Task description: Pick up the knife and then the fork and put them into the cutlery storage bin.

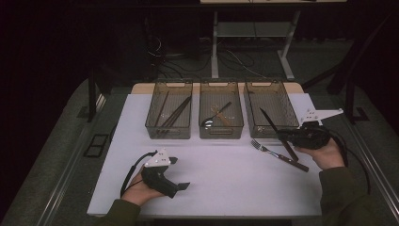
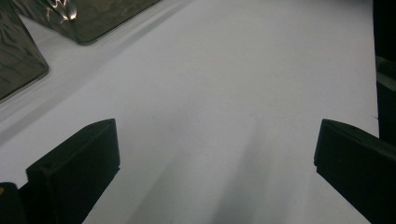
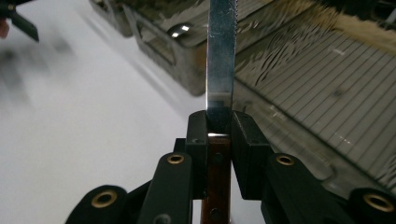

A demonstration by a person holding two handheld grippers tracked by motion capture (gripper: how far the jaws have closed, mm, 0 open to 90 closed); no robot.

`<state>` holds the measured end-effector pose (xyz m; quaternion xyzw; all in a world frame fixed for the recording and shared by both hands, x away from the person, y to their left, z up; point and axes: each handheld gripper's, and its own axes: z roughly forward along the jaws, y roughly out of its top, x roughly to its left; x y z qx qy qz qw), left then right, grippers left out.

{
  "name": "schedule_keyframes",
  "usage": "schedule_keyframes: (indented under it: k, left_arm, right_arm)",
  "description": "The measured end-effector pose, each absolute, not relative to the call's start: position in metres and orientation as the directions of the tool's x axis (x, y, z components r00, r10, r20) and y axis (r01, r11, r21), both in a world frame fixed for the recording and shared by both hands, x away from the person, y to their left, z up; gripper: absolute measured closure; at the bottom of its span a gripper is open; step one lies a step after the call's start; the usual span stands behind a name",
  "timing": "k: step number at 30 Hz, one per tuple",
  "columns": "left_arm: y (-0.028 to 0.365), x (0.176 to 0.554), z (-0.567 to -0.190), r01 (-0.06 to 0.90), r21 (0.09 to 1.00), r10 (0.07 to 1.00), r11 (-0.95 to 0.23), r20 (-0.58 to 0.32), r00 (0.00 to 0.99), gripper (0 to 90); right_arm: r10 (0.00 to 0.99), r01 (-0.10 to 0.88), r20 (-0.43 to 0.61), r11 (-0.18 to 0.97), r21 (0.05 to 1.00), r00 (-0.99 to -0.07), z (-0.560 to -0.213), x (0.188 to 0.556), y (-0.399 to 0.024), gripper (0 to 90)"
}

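My right gripper [image 1: 283, 137] is shut on a knife [image 1: 267, 120] at the join of its steel blade and brown handle. It holds the knife off the table, the blade slanting over the near rim of the right bin [image 1: 263, 133]. In the right gripper view the pads of that gripper [image 3: 219, 127] squeeze the knife [image 3: 221, 56], whose blade points up over the bin's ribbed floor [image 3: 336, 88]. A fork [image 1: 277, 155] with a dark handle lies on the white mat just below the knife. My left gripper [image 1: 179, 173] rests open at the front left, its jaws [image 2: 215, 154] wide apart over bare mat.
Three clear bins stand in a row at the back of the white mat [image 1: 226, 179]. The left bin [image 1: 169, 130] holds chopsticks, the middle bin [image 1: 221, 133] a spoon and a wooden piece. Table legs and cables lie beyond on the dark floor.
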<state>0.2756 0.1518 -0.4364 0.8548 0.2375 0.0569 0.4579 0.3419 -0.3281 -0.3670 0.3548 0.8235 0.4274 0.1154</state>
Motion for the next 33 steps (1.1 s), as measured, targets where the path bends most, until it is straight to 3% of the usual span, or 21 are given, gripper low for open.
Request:
schedule_keyframes:
  k: [22, 33]
  left_arm:
    - [0.154, 0.277, -0.436, 0.366, 0.827, 0.471, -0.428, -0.141, 0.871, 0.0]
    - [0.154, 0.277, -0.436, 0.361, 0.831, 0.462, -0.423, -0.145, 0.875, 0.0]
  right_arm:
    - [0.829, 0.497, 0.024, 0.313, 0.809, -0.559, -0.314, 0.425, -0.330, 77.5]
    - [0.875, 0.583, 0.069, 0.258, 0.771, -0.479, -0.334, 0.465, -0.319, 77.4]
